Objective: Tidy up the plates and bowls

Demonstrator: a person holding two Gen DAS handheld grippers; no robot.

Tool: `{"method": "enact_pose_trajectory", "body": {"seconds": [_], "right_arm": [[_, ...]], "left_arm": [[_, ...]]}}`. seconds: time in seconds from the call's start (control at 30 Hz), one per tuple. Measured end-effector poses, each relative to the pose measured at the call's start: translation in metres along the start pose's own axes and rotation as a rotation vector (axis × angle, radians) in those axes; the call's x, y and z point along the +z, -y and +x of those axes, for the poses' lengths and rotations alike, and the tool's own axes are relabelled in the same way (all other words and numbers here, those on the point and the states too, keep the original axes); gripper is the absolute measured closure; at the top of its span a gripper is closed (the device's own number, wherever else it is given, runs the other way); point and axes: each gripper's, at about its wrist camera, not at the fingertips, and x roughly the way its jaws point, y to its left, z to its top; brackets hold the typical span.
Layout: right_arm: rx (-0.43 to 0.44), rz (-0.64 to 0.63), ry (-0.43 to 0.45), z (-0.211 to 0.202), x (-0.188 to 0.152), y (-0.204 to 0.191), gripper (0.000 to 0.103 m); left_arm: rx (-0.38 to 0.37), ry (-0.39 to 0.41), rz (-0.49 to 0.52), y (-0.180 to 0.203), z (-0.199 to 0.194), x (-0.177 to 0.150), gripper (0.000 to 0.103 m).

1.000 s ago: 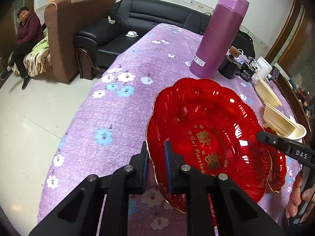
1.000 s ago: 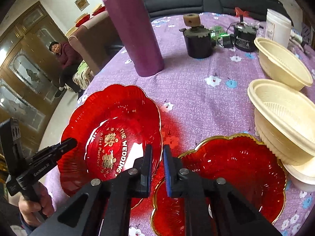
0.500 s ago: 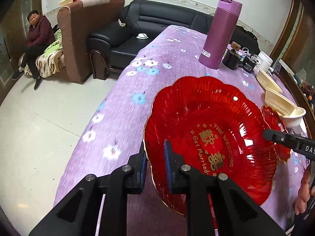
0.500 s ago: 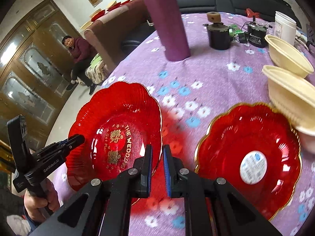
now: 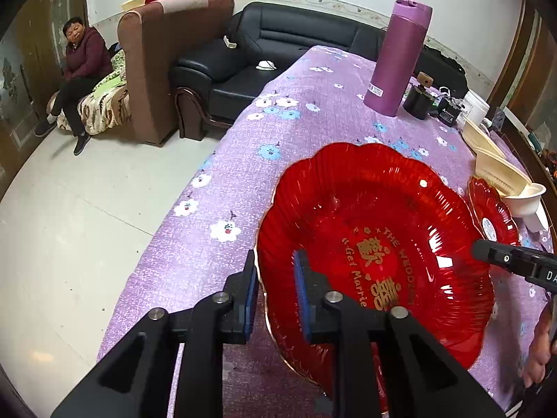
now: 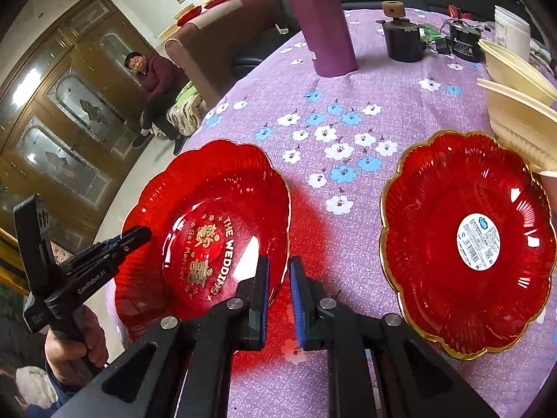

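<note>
My left gripper (image 5: 275, 291) is shut on the near rim of a red scalloped plate with gold lettering (image 5: 379, 240) and holds it raised above the purple flowered tablecloth (image 5: 278, 146). My right gripper (image 6: 278, 291) is shut on the opposite rim of the same plate (image 6: 209, 216). A second red plate with a white round sticker (image 6: 470, 240) lies on the cloth to the right; it also shows in the left wrist view (image 5: 492, 209). Cream bowls (image 6: 518, 111) sit stacked behind it.
A tall purple flask (image 5: 400, 59) stands at the table's far side, with a small dark pot (image 6: 403, 40), a black jar (image 6: 464, 40) and a white tub (image 6: 511, 31) near it. The table edge (image 5: 195, 188) drops to the floor on the left. Sofas and a seated person (image 5: 81, 73) lie beyond.
Both grippers have lifted the lettered plate higher and drawn back toward the near table edge. The sticker plate now sits farther to the right of it.
</note>
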Motion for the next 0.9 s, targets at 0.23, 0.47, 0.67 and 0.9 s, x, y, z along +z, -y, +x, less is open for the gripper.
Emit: {"method": "enact_pose_trajectory", "body": {"seconds": [0.23,0.47,0.67,0.9], "right_arm": [[-0.015,-0.016,0.052,-0.020,-0.004,0.003,0.088],[-0.005,0.058,0.116,-0.051,-0.018,0.033,0.088],[-0.043,0.140,0.192,-0.087,-0.032,0.072,0.088],[-0.087,0.262,0.275,-0.117,-0.043,0.126,0.089]], "left_arm": [[0.036,0.060,-0.003,-0.005,-0.021,0.003,0.062],[-0.005,0.109,0.050,0.020,-0.045,0.009,0.062],[-0.107,0.116,0.156,0.077,-0.055,0.017,0.062],[-0.218,0.035,0.288,0.175,-0.029,0.030,0.062]]}}
